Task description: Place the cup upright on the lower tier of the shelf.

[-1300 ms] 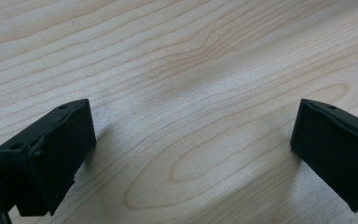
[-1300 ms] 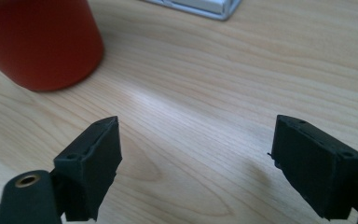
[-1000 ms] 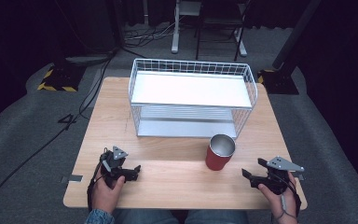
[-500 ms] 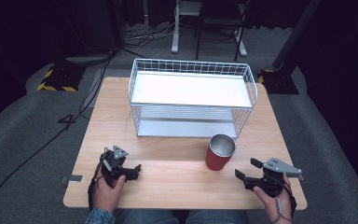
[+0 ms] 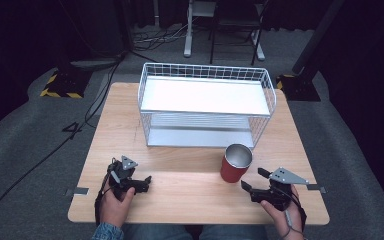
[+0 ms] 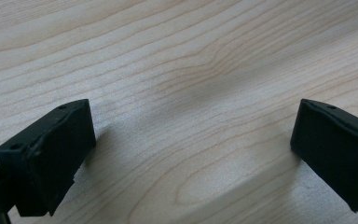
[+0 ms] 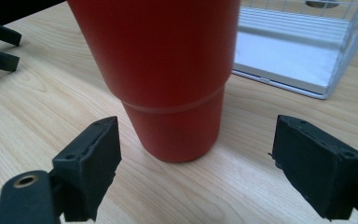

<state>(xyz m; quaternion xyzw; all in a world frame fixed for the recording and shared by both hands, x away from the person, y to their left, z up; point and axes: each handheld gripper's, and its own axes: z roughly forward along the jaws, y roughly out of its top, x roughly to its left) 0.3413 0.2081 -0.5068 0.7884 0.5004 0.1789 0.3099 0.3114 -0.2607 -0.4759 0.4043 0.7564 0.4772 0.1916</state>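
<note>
I see no brand, label or writing on anything here. The red tapered metal cup (image 5: 236, 163) stands upright on my light wooden table (image 5: 190, 195), its long axis vertical and its open, silvery-lined mouth facing up, wider at the top than at the base. It sits right of centre, just near of the white wire two-tier basket shelf (image 5: 206, 107) that takes up the far middle of the table.

My right gripper (image 5: 253, 183) lies low at the near right, just beside the cup and aimed at it. In the right gripper view its jaws are spread wide with the cup's base (image 7: 175, 135) ahead between them, not touching either one; it has hold of nothing.

My left gripper (image 5: 142, 183) rests at the near left, well apart from the cup. Its own view looks down on bare wood grain, jaws wide apart and empty.
</note>
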